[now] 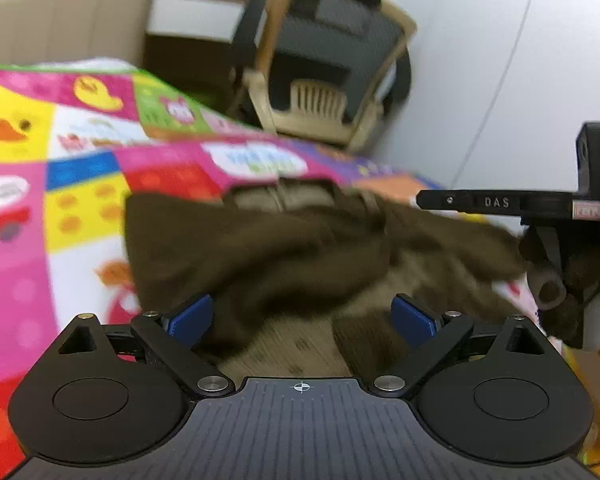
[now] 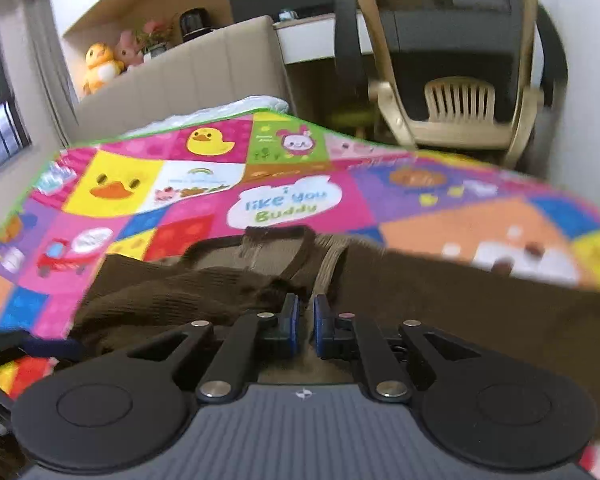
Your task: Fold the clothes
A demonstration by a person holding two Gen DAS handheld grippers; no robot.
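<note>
Lying on mat: a brown garment (image 1: 260, 248) is sprawling rumpled across the colourful patchwork play mat (image 1: 80, 184), its beige-lined collar pointing toward the far edge.
Left gripper (image 1: 302, 316): it is hovering over the near part of the garment with its blue pads (image 1: 192, 318) spread wide, gripping nothing.
Right gripper (image 2: 305, 326): its pads (image 2: 292, 320) are sitting nearly together, pinching a fold of the brown cloth just below the collar (image 2: 276, 248).
Right gripper from the left view: it is showing at the right edge (image 1: 556, 264), cloth hanging in its fingers.
Background: a beige office chair (image 2: 456, 64) is standing beyond the mat, and a headboard (image 2: 188, 76) is carrying plush toys (image 2: 100, 64).
</note>
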